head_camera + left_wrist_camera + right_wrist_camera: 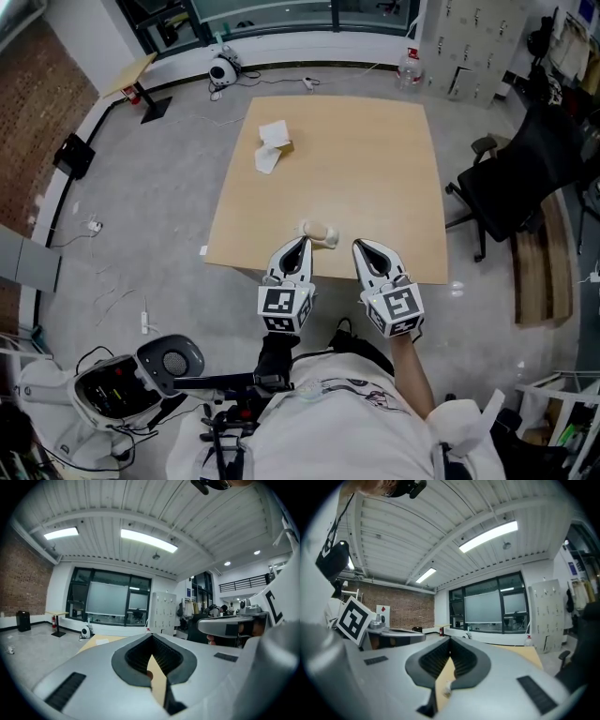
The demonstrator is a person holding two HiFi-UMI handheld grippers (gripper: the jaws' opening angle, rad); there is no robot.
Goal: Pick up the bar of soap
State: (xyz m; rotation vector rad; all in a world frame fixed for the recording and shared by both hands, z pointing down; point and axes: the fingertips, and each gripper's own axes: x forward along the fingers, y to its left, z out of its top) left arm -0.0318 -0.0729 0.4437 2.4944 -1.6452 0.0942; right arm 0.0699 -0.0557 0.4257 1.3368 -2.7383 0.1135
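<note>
Soap sits near table front edge, beside left gripper.

Tan table, cream soap, grey floor

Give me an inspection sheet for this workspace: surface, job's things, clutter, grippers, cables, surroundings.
Surface: wooden table, mostly bare.
Job's things: bar of soap lying near the table's near edge.
Clutter: crumpled paper toward the far left.
Grippers: left gripper and right gripper both shut, empty, at the near edge close to the soap.
Cables: loose cable on the floor at left.
Surroundings: black office chair at right; water bottle beyond the table.
</note>
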